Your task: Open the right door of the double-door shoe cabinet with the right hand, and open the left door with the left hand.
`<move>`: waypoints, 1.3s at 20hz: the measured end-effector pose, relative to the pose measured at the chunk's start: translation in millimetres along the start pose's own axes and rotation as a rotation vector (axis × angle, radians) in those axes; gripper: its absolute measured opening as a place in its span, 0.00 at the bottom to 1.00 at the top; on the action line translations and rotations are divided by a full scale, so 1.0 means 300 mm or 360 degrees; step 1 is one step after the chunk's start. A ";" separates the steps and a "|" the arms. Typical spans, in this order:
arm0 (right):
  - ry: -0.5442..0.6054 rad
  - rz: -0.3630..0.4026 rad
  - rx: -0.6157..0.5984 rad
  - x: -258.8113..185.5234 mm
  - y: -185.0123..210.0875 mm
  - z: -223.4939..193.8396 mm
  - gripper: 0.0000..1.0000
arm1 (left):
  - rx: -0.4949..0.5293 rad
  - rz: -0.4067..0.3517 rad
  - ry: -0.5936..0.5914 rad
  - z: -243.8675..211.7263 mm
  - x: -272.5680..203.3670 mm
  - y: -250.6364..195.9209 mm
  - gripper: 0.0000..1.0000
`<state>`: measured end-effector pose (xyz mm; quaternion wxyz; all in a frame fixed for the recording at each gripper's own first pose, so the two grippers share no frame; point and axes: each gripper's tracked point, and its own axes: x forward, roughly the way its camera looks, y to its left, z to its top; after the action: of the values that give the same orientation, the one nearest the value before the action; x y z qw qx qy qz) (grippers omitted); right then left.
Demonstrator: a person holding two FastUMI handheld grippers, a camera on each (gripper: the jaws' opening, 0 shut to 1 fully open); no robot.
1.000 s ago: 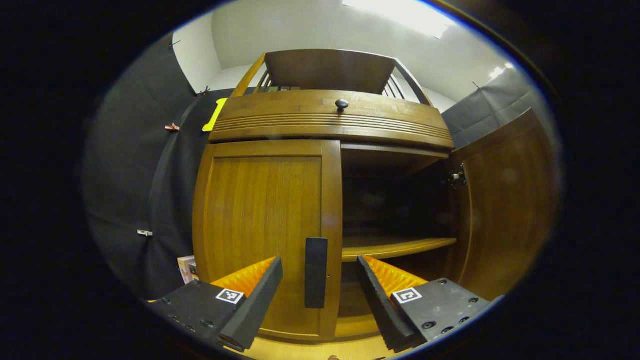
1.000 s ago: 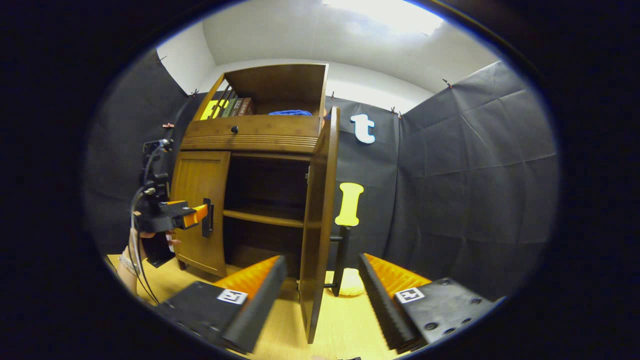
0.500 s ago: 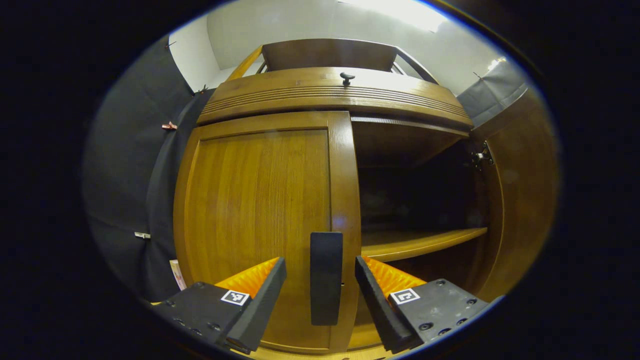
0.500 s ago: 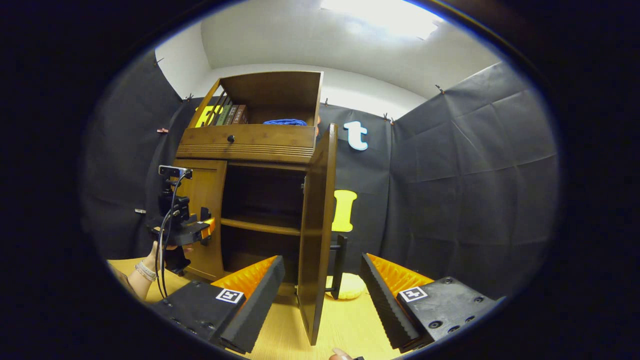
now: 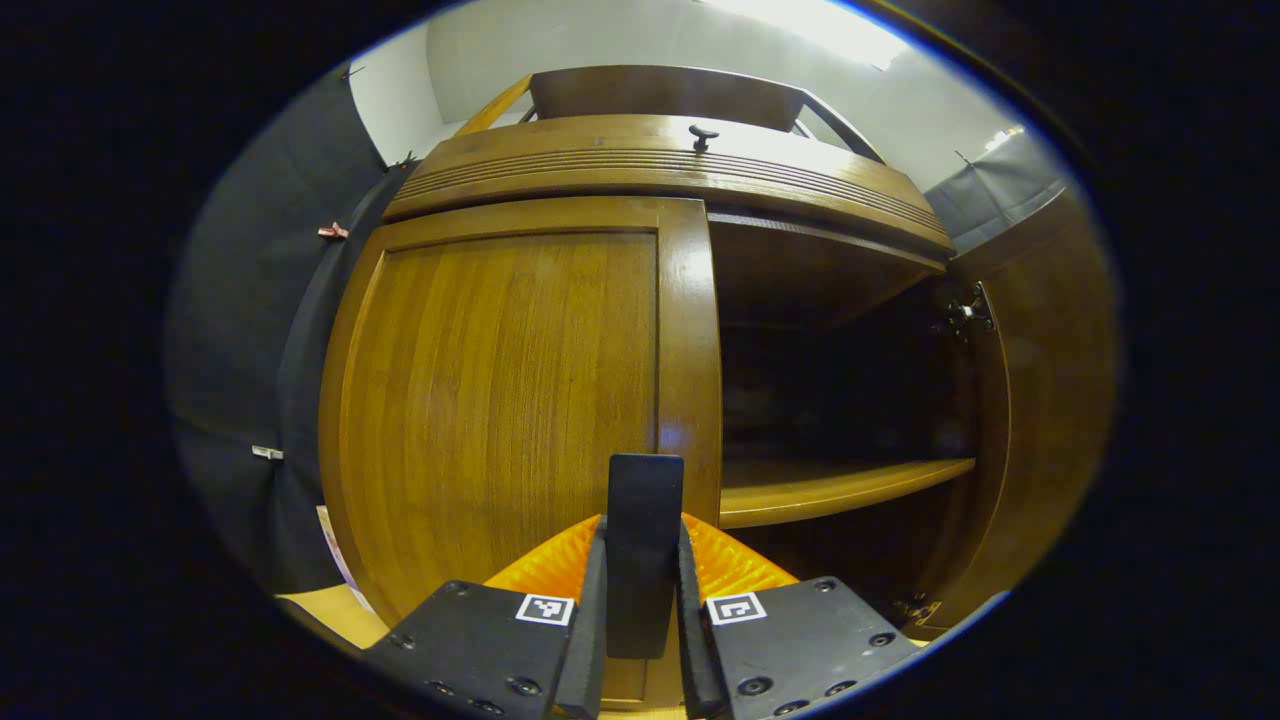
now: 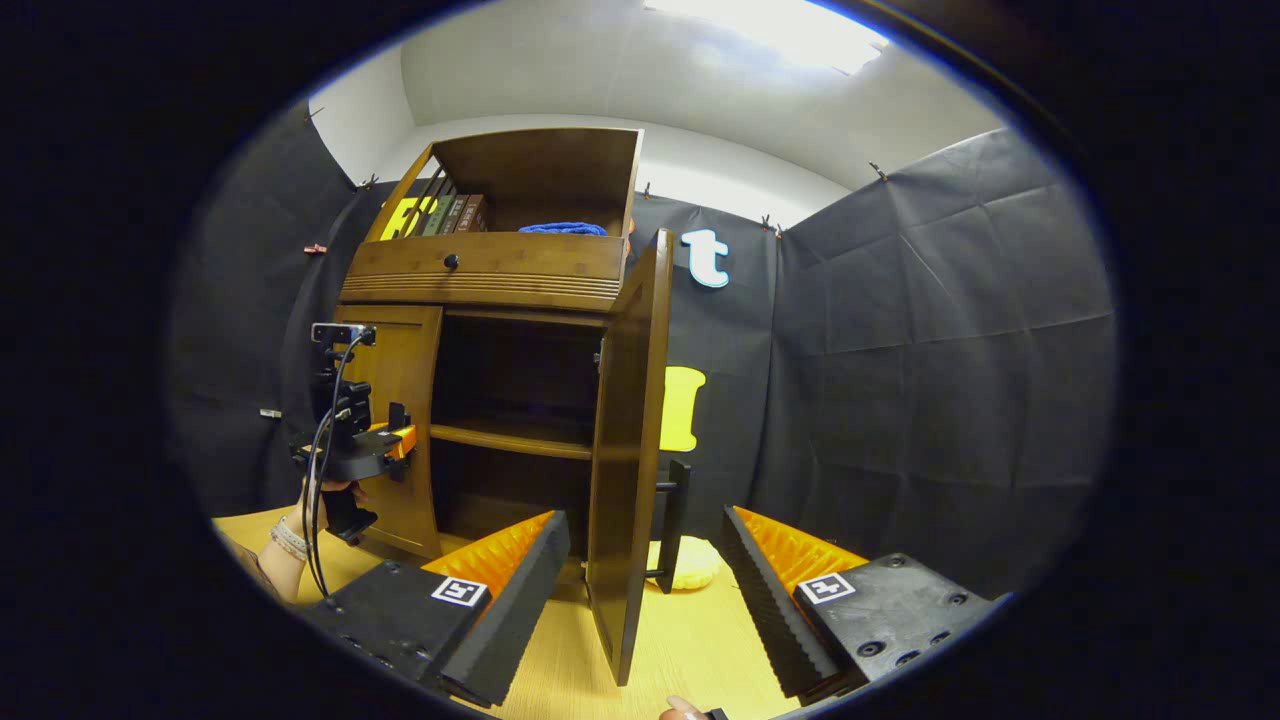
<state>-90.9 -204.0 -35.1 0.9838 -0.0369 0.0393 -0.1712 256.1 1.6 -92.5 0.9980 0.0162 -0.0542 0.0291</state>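
The brown wooden shoe cabinet (image 5: 650, 180) stands close in the left gripper view. Its left door (image 5: 500, 400) is closed. My left gripper (image 5: 640, 620) is shut on the black handle (image 5: 643, 500) at that door's right edge. The right door (image 5: 1040, 400) stands swung open, baring a shelf (image 5: 840, 485) inside. In the right gripper view the open right door (image 6: 625, 450) is seen edge-on, its black handle (image 6: 673, 520) between my spread fingers but farther off. My right gripper (image 6: 645, 590) is open and holds nothing. The left gripper (image 6: 385, 445) shows there at the left door (image 6: 400, 420), held by a hand (image 6: 300, 530).
A drawer with a dark knob (image 6: 451, 261) tops the doors; above it an open shelf holds books (image 6: 455, 213) and a blue item (image 6: 562, 228). A pale yellow object (image 6: 690, 565) lies on the wooden floor (image 6: 690, 640) behind the open door. Black cloth walls surround the cabinet.
My left gripper moved in and closed its fingers on the left door's handle. The right gripper stayed open and drew back slightly from the opened right door.
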 end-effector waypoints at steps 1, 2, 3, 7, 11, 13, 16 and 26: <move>-0.0005 0.0000 -0.0003 -0.004 0.002 0.003 0.97 | -0.0008 -0.0010 0.0005 -0.004 -0.002 -0.002 0.33; -0.0009 0.0002 -0.0005 -0.005 0.007 0.009 0.98 | -0.0016 -0.0028 0.0016 -0.005 -0.007 -0.003 0.32; -0.0015 0.0006 -0.0005 -0.009 0.013 0.013 0.98 | -0.0029 -0.0046 0.0027 -0.001 -0.021 -0.001 0.31; -0.0028 0.0040 -0.0002 -0.025 0.047 0.023 0.96 | -0.0054 -0.0121 0.0096 0.001 -0.085 0.007 0.32; -0.0030 0.0064 -0.0015 -0.044 0.079 0.027 0.96 | -0.0102 -0.0221 0.0134 0.022 -0.188 0.027 0.31; -0.0040 0.0094 -0.0011 -0.045 0.116 0.037 0.96 | -0.0105 -0.0263 0.0147 0.028 -0.249 0.047 0.31; -0.0080 0.0173 0.0007 -0.036 0.197 0.056 0.96 | -0.0099 -0.0293 0.0149 0.045 -0.326 0.080 0.32; -0.0105 0.0475 -0.0036 -0.037 0.485 0.057 0.97 | -0.0103 -0.0343 0.0230 0.081 -0.541 0.243 0.31</move>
<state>-51.2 -62.8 -29.8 0.9985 -0.0475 0.0139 -0.0213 88.0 64.5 -83.8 0.9966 -0.0126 0.0190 -0.0789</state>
